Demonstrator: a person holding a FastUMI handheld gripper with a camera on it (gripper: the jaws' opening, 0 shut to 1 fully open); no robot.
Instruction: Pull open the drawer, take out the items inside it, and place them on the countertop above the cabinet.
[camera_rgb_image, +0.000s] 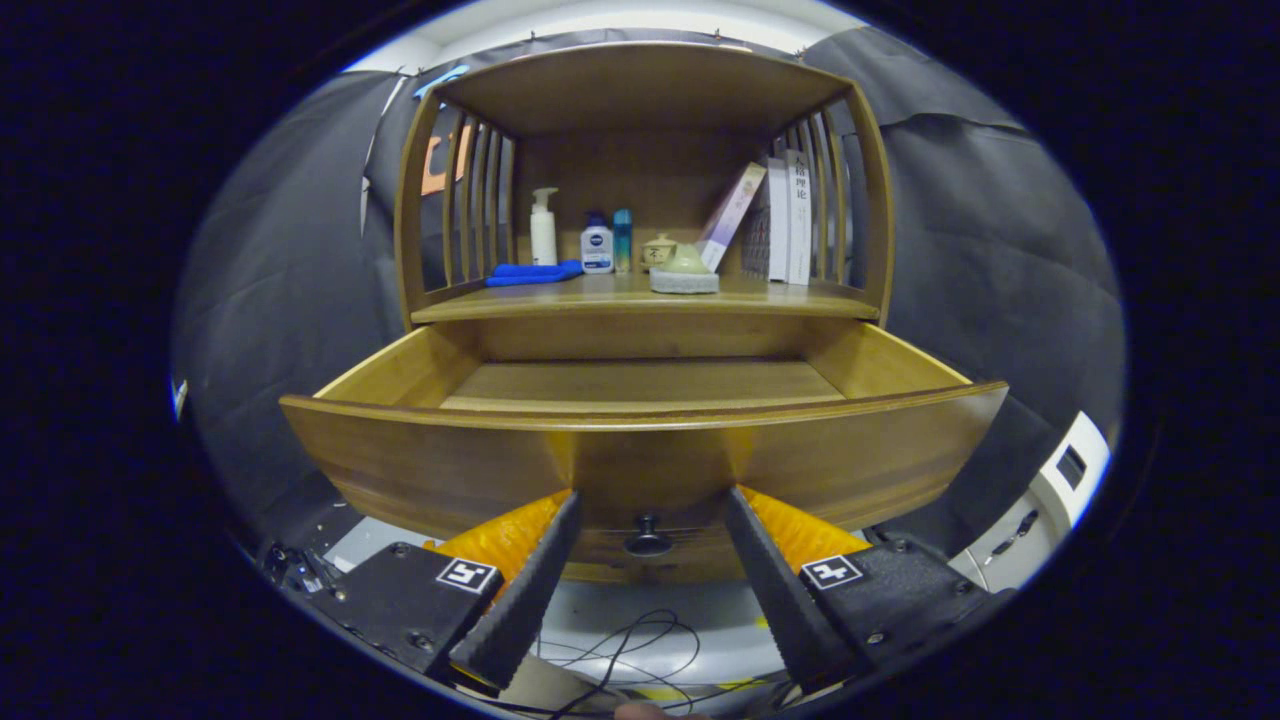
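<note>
The gripper (648, 500) sat nearest the camera at the bottom centre of the frame, its two dark ridged fingers (530, 580) spread wide and pinching nothing. Between them, low on the drawer front, showed the small dark knob (648, 540), untouched by either finger. The drawer (640, 450) stood pulled well out across the middle of the frame, so the fingers were probably parted because the pull was done. Its visible floor looked bare, though the front wall hid the nearest strip. On the surface (640, 300) above, in the upper centre, lay a blue cloth (535, 272), a pump bottle (543, 228), two smaller bottles (597, 247), a green domed item on a grey pad (685, 270) and leaning books (785, 215), likely where removed things belonged. Loose cables (640, 640) trailed below.
</note>
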